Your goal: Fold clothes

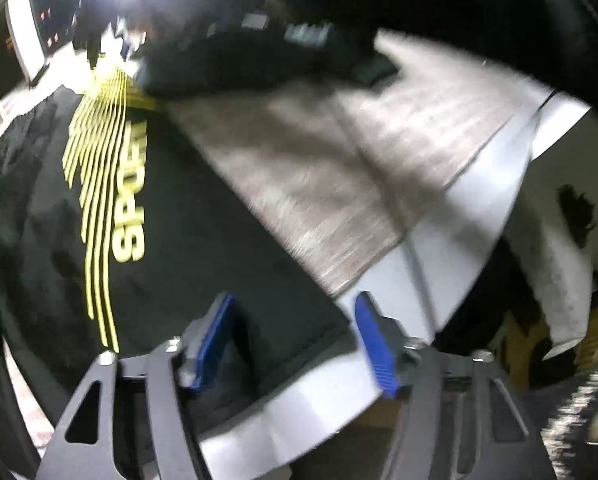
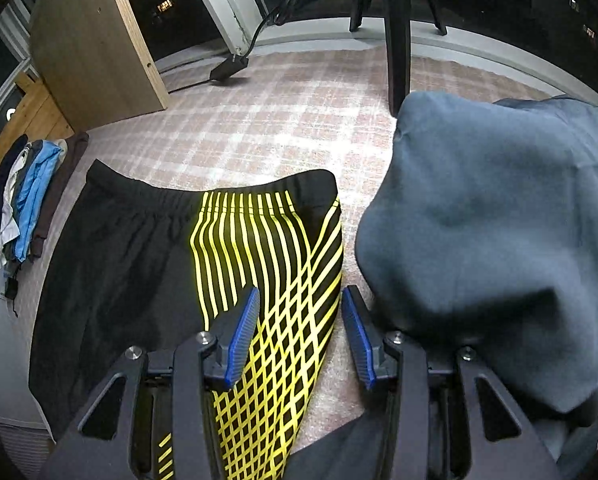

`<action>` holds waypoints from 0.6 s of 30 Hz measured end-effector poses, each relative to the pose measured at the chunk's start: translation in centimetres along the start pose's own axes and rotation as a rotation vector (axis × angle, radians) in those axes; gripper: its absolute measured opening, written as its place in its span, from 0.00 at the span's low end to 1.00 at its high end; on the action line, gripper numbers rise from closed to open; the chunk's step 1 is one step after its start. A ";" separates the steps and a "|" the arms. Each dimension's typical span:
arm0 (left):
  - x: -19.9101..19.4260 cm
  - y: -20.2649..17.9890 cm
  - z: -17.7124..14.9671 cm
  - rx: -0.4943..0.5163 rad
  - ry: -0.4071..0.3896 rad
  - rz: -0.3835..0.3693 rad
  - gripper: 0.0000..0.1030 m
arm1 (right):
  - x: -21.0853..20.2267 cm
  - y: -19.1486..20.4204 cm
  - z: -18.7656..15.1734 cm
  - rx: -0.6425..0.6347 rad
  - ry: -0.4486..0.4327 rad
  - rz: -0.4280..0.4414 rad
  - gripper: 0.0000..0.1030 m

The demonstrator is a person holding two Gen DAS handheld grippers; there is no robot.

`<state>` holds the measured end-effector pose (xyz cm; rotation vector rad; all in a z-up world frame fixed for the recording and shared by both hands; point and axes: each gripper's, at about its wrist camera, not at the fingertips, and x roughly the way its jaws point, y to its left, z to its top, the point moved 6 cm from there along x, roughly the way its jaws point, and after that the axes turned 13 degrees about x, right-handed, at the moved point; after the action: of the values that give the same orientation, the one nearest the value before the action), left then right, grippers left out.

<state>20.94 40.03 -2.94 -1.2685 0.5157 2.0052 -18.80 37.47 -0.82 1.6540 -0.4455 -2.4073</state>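
Black sports shorts with yellow stripes lie spread on the carpet; they show in the right wrist view (image 2: pixel 139 264) with the waistband at the far side, and in the left wrist view (image 1: pixel 179 216) with a yellow "SPORT" print. My right gripper (image 2: pixel 299 332) is open, its blue fingers astride the yellow-striped side edge of the shorts, close above the cloth. My left gripper (image 1: pixel 295 340) is open and empty, hovering over the shorts' hem edge. The left wrist view is motion-blurred.
A bulky grey-blue garment (image 2: pixel 491 248) is heaped to the right of the shorts. A stack of folded clothes (image 2: pixel 27 196) lies at the far left. A wooden cabinet (image 2: pixel 87 40), a power cable (image 2: pixel 235 64) and a dark chair leg (image 2: pixel 399 60) stand beyond on the plaid carpet (image 2: pixel 279 120).
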 end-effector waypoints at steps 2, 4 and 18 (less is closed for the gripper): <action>0.0 0.2 -0.1 0.013 -0.031 0.020 0.15 | 0.1 -0.1 0.1 0.007 -0.002 0.010 0.42; 0.0 0.9 -0.2 -0.023 -0.033 -0.016 0.00 | 0.2 -0.2 0.2 0.016 -0.005 0.020 0.42; -4.5 4.1 -0.3 -0.213 -0.139 -0.115 0.00 | 1.6 0.2 3.0 0.069 -0.049 0.021 0.28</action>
<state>19.33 35.53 0.80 -1.2416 0.1619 2.0739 -22.17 37.22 -1.13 1.6122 -0.5577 -2.4476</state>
